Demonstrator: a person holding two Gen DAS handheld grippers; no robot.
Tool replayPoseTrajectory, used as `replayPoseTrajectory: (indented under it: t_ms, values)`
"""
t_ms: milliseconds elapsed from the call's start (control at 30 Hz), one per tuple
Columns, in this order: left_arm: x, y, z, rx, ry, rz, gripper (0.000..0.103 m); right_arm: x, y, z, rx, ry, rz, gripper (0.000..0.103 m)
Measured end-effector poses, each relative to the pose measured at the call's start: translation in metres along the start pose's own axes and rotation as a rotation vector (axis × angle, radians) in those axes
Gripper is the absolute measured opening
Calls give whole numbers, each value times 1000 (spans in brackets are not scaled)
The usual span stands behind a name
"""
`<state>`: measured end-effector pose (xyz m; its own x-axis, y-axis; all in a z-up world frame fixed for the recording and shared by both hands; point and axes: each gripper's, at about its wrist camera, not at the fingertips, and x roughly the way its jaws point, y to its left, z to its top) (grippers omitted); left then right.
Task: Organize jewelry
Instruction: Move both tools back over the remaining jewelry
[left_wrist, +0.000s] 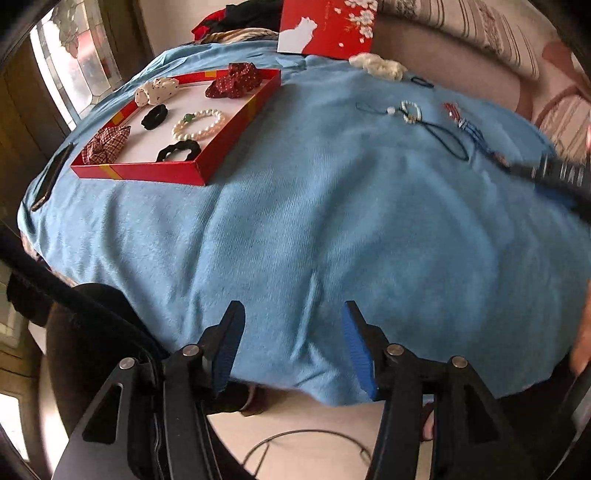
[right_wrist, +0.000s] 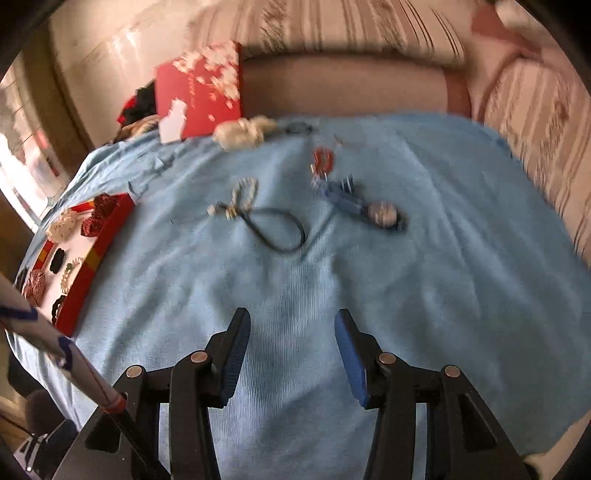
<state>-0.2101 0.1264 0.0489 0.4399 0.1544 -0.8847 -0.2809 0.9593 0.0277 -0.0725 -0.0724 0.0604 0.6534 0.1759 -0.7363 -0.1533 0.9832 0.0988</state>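
Observation:
In the left wrist view a red tray (left_wrist: 162, 173) lies at the left of the blue cloth (left_wrist: 314, 221). It holds a pearl bracelet (left_wrist: 199, 123), two black scrunchies, a red dotted one (left_wrist: 234, 79), a checked one and a white one. A bead ring on a dark cord (right_wrist: 240, 195), a red charm (right_wrist: 323, 158) and a blue charm with a ball (right_wrist: 384, 214) lie loose on the cloth ahead of my right gripper (right_wrist: 291, 314). That gripper is open and holds nothing. My left gripper (left_wrist: 292, 308) is open too, over the cloth's near edge, with nothing between its fingers.
A red box lid (right_wrist: 199, 92) with white flowers leans at the back, with a white scrunchie (right_wrist: 243, 134) and a black hair tie (left_wrist: 423, 82) beside it. A dark phone (left_wrist: 51, 177) lies left of the tray. A striped sofa back (right_wrist: 369, 29) rises behind the cloth.

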Motion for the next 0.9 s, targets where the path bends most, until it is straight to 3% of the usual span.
replayPoseTrajectory:
  t_ms: [67,300,467,600,733,900]
  values:
    - [4,-1,1,14,-12,11,53,-7,-5,2,5,-69,-18,65]
    - [26,-21,19,19,-34,-70,53,23,-48,-13,218,-54,132,65]
    - [21,-41,39,137,-73,-97,53,28,-80,-15,232,-39,116,65]
    - [35,-55,74,162,-58,-133,53,32,-105,3,200,-57,79,62]
    - [54,-68,116,130,-18,-221,53,45,-125,19,200,-55,66,54]
    - [75,-88,154,123,-11,-249,53,69,-139,33,212,-49,76,51]
